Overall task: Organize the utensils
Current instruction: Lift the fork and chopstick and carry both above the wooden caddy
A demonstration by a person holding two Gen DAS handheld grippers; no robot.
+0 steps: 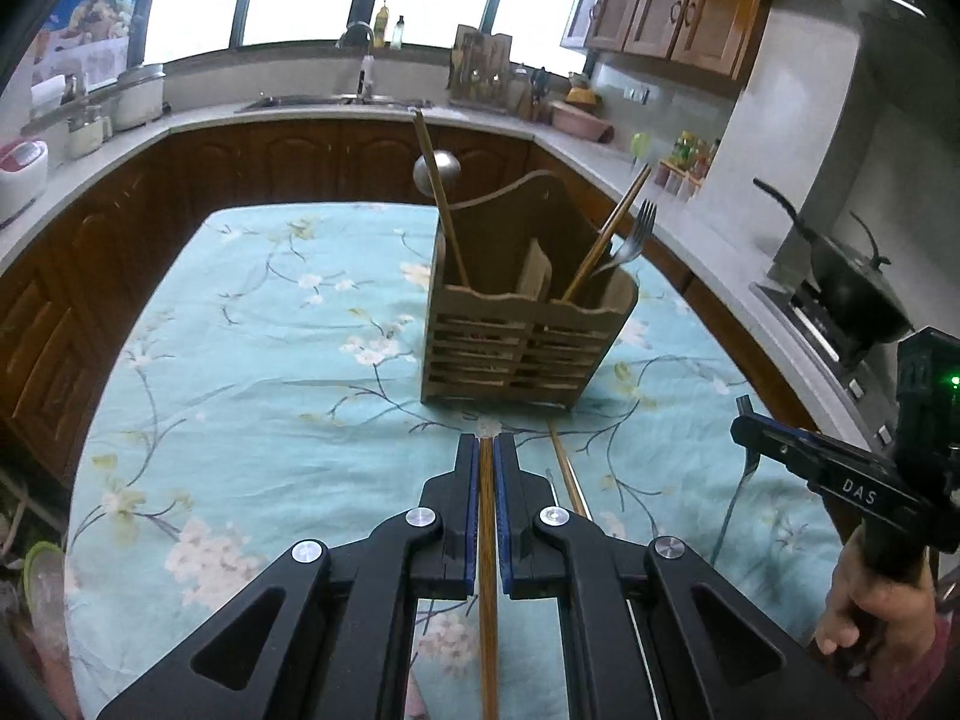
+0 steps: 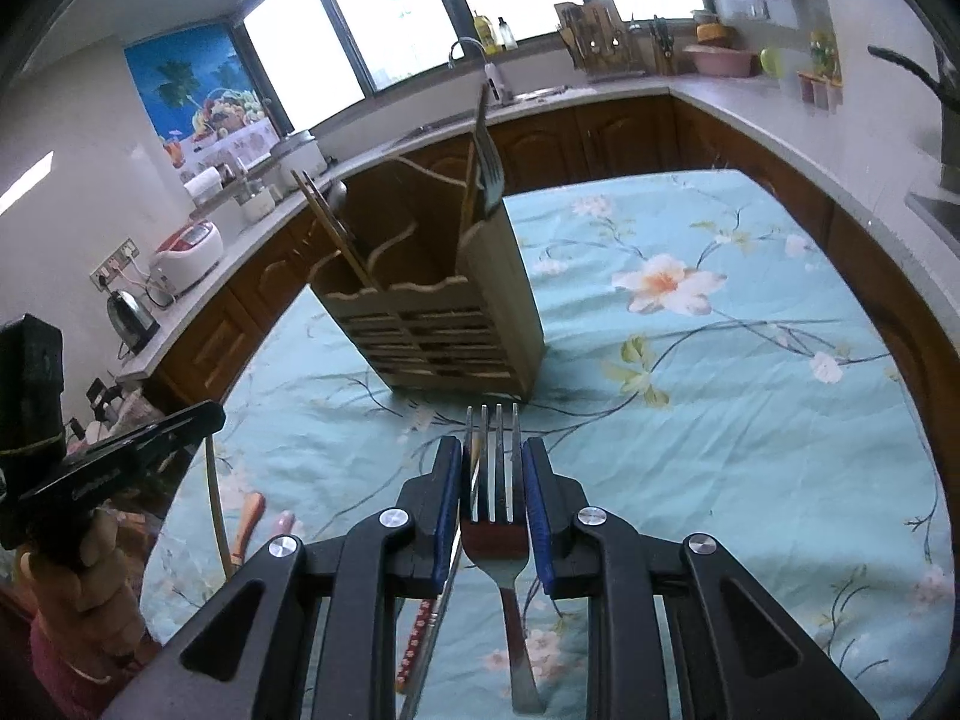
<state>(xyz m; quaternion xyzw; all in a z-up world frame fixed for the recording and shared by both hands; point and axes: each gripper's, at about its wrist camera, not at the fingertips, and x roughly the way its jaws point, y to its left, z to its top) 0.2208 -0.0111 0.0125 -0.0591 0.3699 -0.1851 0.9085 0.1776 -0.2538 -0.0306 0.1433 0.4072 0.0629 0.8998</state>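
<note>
The left gripper (image 1: 486, 450) has its jaws pinching a brown chopstick (image 1: 487, 570). The stick runs straight back between the blue pads (image 1: 471, 510). It is up off the counter (image 1: 270, 360), which has a blue cloth with flowers on it.

Past the jaws stands the wooden holder (image 1: 516, 336). It sits upright on the cloth. Its left part holds one chopstick (image 1: 441, 204) and a metal spoon (image 1: 437, 171). Its right part holds more chopsticks (image 1: 606, 240) and a fork (image 1: 633, 237). All of them lean a bit.

Just right of the left jaws, another chopstick (image 1: 567, 474) lies flat on the cloth.

The right gripper (image 2: 492, 456) has its jaws pinching a metal fork (image 2: 493, 480) by the wide part. The fork points toward the holder (image 2: 444, 330), prongs first, and is well short of it. In the right wrist view, a knife with a red dotted handle (image 2: 417, 642) lies on the cloth under the jaws. A hand (image 1: 870, 606) grips the handle of the right gripper.
</note>
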